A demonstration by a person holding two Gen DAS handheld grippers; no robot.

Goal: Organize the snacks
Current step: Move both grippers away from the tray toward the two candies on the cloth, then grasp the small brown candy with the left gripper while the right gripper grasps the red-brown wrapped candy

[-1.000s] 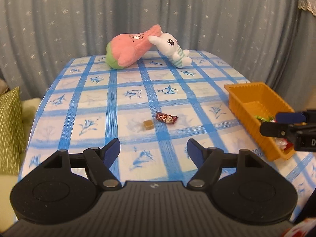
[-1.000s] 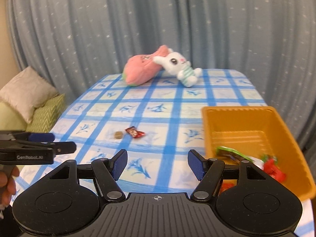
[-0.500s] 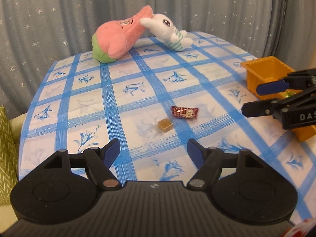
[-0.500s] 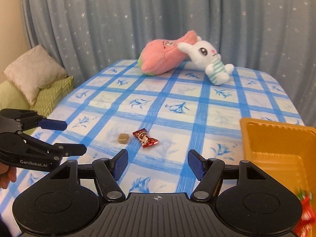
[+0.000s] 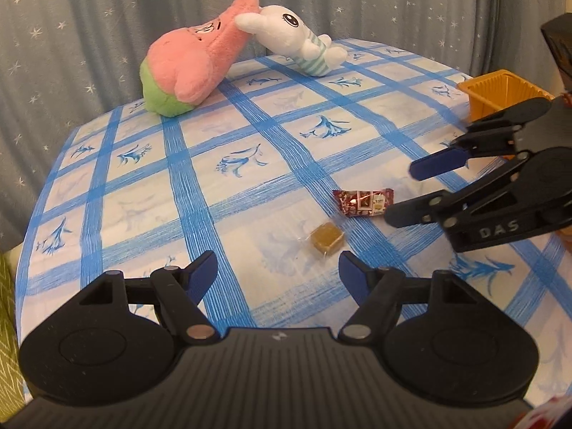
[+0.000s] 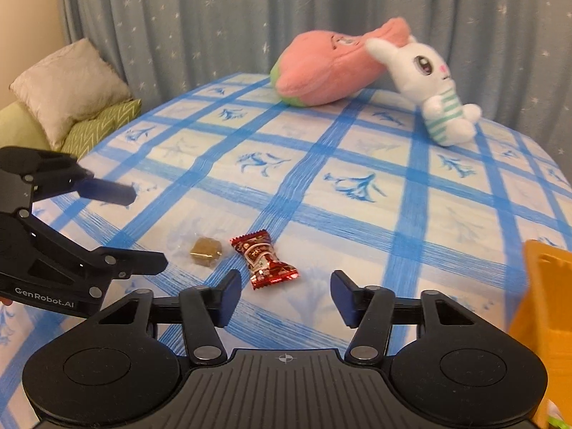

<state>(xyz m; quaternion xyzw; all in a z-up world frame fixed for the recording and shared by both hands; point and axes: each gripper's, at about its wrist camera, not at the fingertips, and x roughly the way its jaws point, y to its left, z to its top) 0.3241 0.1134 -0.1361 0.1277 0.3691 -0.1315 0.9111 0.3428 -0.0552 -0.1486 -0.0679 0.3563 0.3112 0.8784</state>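
A blue-checked tablecloth (image 5: 250, 186) covers the table, with a starred grey curtain (image 5: 107, 18) behind and 2 plush toys at the top of both views. The task looks partly done: the orange basket (image 5: 500, 89), at the right edge of the left-wrist view, shows little of its inside here, while 2 snacks lie loose on the cloth at centre frame, a red candy wrapper (image 6: 264, 259) and a brown caramel cube (image 6: 205, 250) just beside it. The left gripper (image 5: 277, 271) stands fairly wide and empty, the cube just ahead of its right finger. The right gripper (image 6: 284, 291) has just been closing to a medium gap, nothing between the fingers yet; the wrapper lies just ahead of its left finger
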